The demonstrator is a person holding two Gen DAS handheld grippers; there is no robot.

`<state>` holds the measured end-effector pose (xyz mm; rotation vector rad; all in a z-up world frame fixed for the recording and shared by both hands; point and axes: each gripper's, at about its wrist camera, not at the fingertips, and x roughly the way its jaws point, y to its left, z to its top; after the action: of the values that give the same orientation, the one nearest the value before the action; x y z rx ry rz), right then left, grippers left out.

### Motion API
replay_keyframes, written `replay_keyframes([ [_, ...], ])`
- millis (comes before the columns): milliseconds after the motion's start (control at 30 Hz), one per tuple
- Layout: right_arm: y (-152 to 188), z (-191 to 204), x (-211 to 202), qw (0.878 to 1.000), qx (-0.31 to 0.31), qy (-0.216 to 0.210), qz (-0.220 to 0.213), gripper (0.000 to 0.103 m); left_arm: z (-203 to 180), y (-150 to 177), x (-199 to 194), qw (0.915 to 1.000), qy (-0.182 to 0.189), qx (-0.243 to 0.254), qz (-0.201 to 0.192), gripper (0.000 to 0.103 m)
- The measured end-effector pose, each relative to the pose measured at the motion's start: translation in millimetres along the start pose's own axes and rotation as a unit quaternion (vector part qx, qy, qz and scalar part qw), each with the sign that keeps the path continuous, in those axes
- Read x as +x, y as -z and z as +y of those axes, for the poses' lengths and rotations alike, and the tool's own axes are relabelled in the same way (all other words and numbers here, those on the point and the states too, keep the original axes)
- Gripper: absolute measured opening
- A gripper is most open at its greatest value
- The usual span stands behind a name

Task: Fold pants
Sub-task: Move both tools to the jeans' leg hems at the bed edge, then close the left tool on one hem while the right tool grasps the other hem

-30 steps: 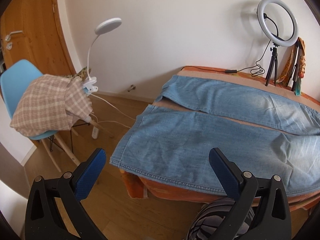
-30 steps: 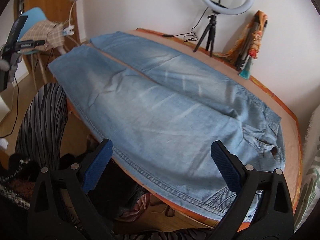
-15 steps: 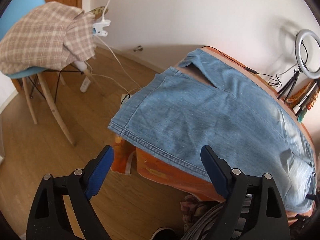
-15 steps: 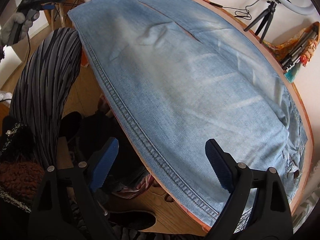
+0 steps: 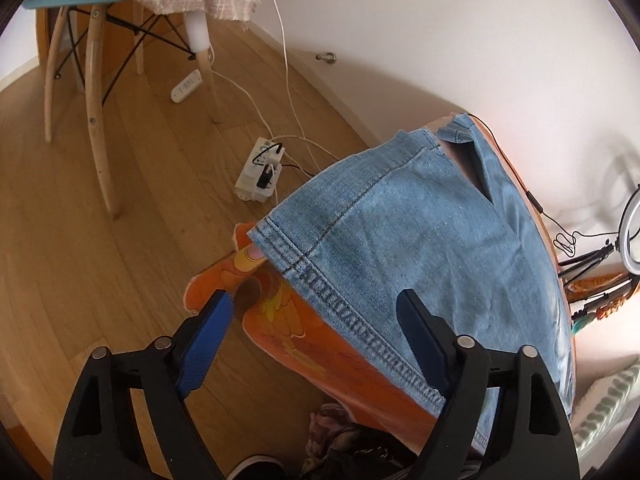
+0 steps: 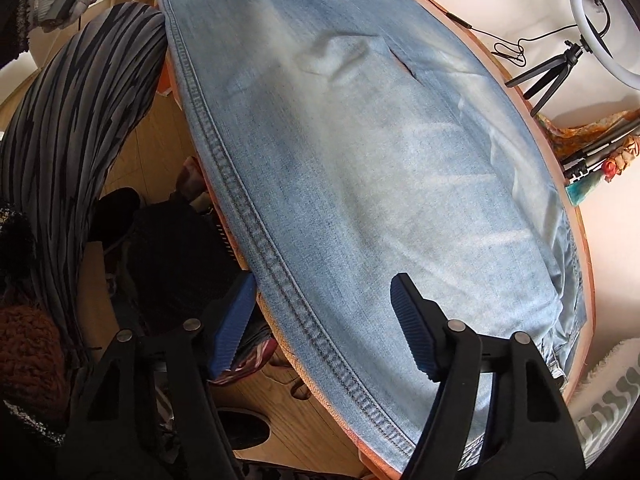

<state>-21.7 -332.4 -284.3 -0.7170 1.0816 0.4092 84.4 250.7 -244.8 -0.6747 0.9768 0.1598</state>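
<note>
Light blue jeans (image 5: 420, 236) lie flat on a table covered with an orange cloth (image 5: 320, 344). My left gripper (image 5: 316, 328) is open and straddles the near side seam close to the leg hem, one finger over the denim, one off the edge. My right gripper (image 6: 324, 312) is open and straddles the same near seam of the jeans (image 6: 360, 152) further toward the waist. Neither has closed on the cloth. The far leg is mostly hidden behind the near one.
A ring light on a tripod (image 6: 560, 60) and a cable stand at the table's far edge. A power strip (image 5: 260, 172) with cords lies on the wooden floor. A blue chair (image 5: 100, 20) draped in a checked cloth stands further left. The person's striped leg (image 6: 72, 100) is by the table.
Both grippers have tilted down and moved in close to the near edge of the jeans. The seam now lies between each pair of open fingers.
</note>
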Motion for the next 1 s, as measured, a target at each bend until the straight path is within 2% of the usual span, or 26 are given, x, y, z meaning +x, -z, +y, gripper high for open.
replay_keyframes([
  [33,-1,0,-2,1.000,0.001,0.001,-0.001,0.057,1,0,2,1.0000,0.005,-0.007,0.003,0.069],
  [100,-1,-1,-4,1.000,0.003,-0.002,-0.003,0.048,1,0,3,0.9998,0.009,-0.019,0.003,0.054],
  [133,-1,-2,-6,1.000,0.007,-0.007,-0.005,0.044,1,0,2,0.9997,0.009,-0.022,-0.001,0.051],
  [200,-2,-4,-10,1.000,0.014,-0.015,-0.008,0.040,0,0,-1,0.9998,0.002,-0.020,-0.008,0.032],
  [267,-2,-6,-14,0.999,0.020,-0.024,-0.014,0.034,-4,-1,-5,0.9998,0.002,-0.013,-0.017,0.024],
  [333,-3,-9,-17,0.999,0.026,-0.030,-0.015,0.021,-9,-3,-9,0.9997,0.009,0.000,-0.024,0.018],
  [433,-4,-15,-17,0.999,0.034,-0.025,-0.017,0.015,-15,-9,-10,0.9990,0.029,0.007,-0.033,0.012],
  [533,-3,-23,-19,0.998,0.051,-0.027,-0.023,0.012,-16,-11,-14,0.9987,0.027,0.003,-0.043,0.012],
  [600,-2,-25,-23,0.998,0.057,-0.027,-0.028,0.011,-10,-9,-14,0.9990,0.021,-0.005,-0.040,0.016],
  [633,-2,-26,-24,0.998,0.058,-0.026,-0.030,0.011,-5,-9,-12,0.9991,0.020,-0.014,-0.034,0.022],
  [700,-2,-26,-24,0.998,0.059,-0.024,-0.030,0.011,7,-6,-7,0.9987,0.016,-0.043,-0.020,0.061],
  [733,-2,-26,-24,0.998,0.058,-0.023,-0.029,0.011,14,-4,-5,0.9977,0.020,-0.063,-0.015,0.063],
  [833,-5,-25,-24,0.998,0.054,-0.019,-0.029,0.011,30,-3,4,0.9925,0.062,-0.105,-0.012,0.063],
  [933,-5,-26,-24,0.998,0.058,-0.018,-0.031,0.011,34,-4,12,0.9895,0.078,-0.120,-0.020,0.063],
  [1000,-4,-27,-25,0.997,0.061,-0.018,-0.032,0.011,37,-3,18,0.9837,0.108,-0.143,-0.018,0.060],
])
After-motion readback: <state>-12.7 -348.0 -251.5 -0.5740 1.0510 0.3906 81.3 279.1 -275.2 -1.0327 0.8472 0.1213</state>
